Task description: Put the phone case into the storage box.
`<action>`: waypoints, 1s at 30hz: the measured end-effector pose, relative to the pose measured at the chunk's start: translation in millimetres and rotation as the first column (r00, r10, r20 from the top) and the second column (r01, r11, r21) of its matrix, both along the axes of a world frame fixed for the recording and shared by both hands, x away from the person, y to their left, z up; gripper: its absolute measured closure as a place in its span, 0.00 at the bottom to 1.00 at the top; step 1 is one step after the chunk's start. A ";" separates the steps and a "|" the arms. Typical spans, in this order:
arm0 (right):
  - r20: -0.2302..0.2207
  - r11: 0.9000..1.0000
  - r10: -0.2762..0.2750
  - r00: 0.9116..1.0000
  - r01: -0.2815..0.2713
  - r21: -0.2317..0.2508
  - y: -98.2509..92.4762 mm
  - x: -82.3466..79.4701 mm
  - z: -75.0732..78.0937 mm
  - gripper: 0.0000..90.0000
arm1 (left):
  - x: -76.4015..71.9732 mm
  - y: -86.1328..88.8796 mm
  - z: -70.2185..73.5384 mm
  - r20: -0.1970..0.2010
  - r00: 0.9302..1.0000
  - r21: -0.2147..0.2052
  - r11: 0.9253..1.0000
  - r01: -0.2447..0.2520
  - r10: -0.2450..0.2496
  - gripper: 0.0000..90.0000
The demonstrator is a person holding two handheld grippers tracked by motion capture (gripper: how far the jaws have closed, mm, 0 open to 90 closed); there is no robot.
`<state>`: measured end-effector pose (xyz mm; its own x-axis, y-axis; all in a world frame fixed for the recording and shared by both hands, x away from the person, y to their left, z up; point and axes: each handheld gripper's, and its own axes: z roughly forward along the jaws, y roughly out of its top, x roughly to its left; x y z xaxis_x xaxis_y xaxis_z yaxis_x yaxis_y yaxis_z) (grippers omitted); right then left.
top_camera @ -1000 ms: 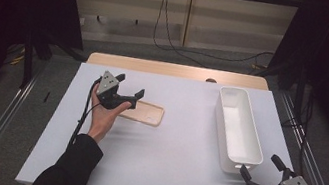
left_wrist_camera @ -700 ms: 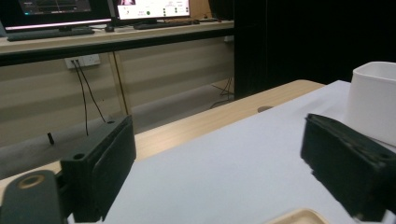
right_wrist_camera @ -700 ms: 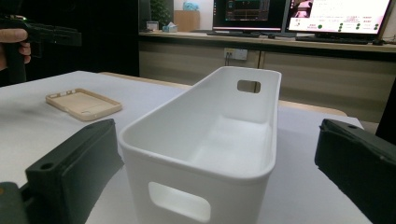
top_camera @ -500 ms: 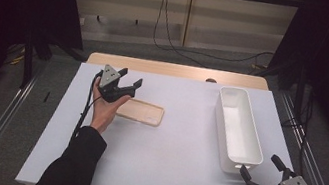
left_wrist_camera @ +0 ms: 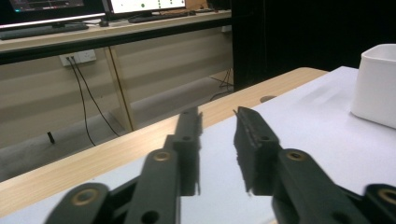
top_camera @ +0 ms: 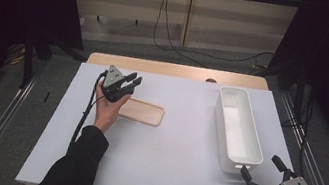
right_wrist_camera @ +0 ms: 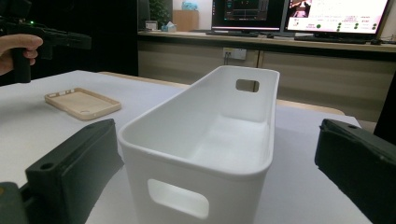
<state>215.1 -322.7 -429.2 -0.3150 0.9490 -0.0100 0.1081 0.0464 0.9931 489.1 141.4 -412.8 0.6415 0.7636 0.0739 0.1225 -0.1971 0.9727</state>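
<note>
Phone case (top_camera: 141, 111), thin, light, flexible and slippery-looking, lies flat toward the table's (top_camera: 155, 167) far left, best pinched across a raised rim; left gripper (top_camera: 124, 82) has just been closing, nearly together, empty.

Tan phone case (top_camera: 142, 112), white bin (top_camera: 238, 129), white tabletop (top_camera: 166, 159), black tools
</note>
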 end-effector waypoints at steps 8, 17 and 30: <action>-0.001 1.000 0.000 1.000 0.000 -0.001 0.2 -0.8 -0.1 0.00 | 2.1 -9.3 -3.0 -0.047 0.998 0.056 0.998 0.034 -0.031 0.97; -0.001 1.000 0.003 1.000 -0.003 0.000 -0.5 -1.5 0.0 0.00 | 6.8 -14.2 1.6 -0.123 0.991 0.045 0.998 0.053 -0.047 1.00; -0.002 1.000 0.009 1.000 -0.009 -0.002 -0.5 -1.8 0.0 0.00 | 21.4 -5.7 7.6 -0.301 0.954 0.065 0.998 0.026 -0.005 1.00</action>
<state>213.4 -323.2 -429.2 -0.3234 0.9462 -0.0112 0.1094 0.0492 0.9928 510.4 135.7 -405.2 0.6540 0.7530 -0.0729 0.4031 -0.2652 0.8759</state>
